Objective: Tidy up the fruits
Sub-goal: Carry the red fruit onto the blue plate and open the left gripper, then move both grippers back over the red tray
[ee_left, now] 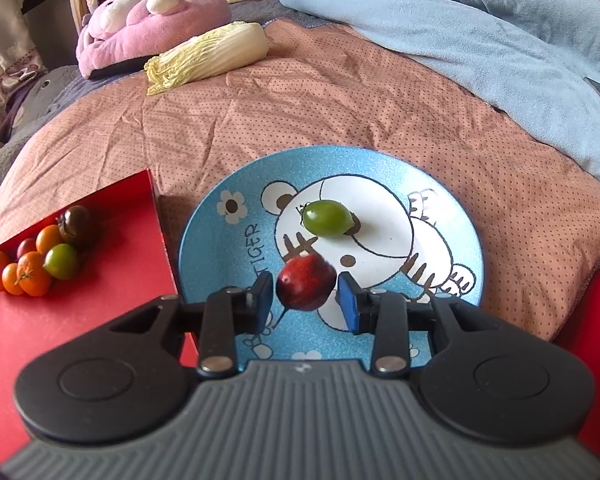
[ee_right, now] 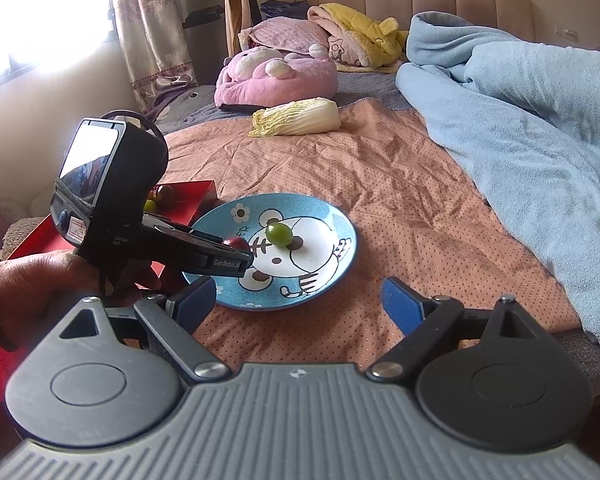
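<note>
A blue cartoon-tiger plate [ee_left: 204,240] lies on the dotted orange bedspread. On it rests a green tomato [ee_left: 327,218]. A dark red tomato [ee_left: 306,288] sits low over the plate's near side, between the pads of my left gripper [ee_left: 306,297]. A thin gap shows on each side of it, so the jaws stand open. In the right wrist view, the left gripper [ee_right: 242,258] reaches over the plate [ee_right: 332,220] with the red tomato [ee_right: 238,243] at its tip. My right gripper [ee_right: 300,300] hangs wide open and empty above the bedspread, just in front of the plate.
A red tray [ee_left: 100,320] to the left of the plate holds several orange, green and dark tomatoes [ee_left: 32,268]. A napa cabbage [ee_right: 300,118] lies further back. A pink plush [ee_right: 276,76] sits behind it. A blue blanket [ee_right: 520,120] covers the right side.
</note>
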Motion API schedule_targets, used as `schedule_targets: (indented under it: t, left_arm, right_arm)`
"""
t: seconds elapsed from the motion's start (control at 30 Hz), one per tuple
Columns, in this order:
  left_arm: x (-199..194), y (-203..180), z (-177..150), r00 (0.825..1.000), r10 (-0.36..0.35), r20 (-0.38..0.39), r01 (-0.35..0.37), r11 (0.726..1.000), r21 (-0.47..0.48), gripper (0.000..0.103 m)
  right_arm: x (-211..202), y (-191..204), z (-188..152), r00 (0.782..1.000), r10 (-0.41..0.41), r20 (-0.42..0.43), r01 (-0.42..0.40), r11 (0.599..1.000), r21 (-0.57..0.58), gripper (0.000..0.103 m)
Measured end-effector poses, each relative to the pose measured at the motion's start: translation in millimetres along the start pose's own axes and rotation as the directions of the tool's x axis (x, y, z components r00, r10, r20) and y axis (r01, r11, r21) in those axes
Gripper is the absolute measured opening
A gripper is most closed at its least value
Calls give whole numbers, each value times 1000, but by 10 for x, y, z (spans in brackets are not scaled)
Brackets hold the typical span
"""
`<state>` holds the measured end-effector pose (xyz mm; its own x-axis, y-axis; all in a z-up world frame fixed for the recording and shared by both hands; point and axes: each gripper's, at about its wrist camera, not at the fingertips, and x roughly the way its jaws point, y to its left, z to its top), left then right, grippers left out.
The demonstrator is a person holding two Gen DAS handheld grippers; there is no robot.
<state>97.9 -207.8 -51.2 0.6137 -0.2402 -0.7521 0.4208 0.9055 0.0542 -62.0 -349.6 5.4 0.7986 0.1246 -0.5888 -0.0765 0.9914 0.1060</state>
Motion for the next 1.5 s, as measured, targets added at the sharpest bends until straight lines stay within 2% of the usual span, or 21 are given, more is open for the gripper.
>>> schedule_targets:
  t: [0.07, 0.13, 0.47, 0.8, 1.5]
  left_arm:
    - [-37, 2, 5, 1000, 4, 14, -4, 1000, -4, 61]
    - [-73, 4, 12, 1000, 8, 29, -8, 1000, -9, 65]
    - [-248, 50, 34, 998, -8, 58, 10, 1000, -29, 65]
    - [-491, 257, -21, 996, 9, 90, -2, 997, -77, 65]
    - [-771, 988, -303, 987, 125, 102, -102, 974, -203, 65]
  right_arm:
    - [6, 16, 0, 1000, 2, -1, -2, 1000, -3, 93]
    - [8, 34, -3, 1000, 5, -2, -5, 1000, -6, 93]
    - [40, 78, -16, 1000, 10, -14, -10, 1000, -7, 93]
    - [118, 205, 5, 999, 37, -27, -38, 999, -31, 93]
    - [400, 727, 231, 991, 123, -48, -129, 978, -161, 93]
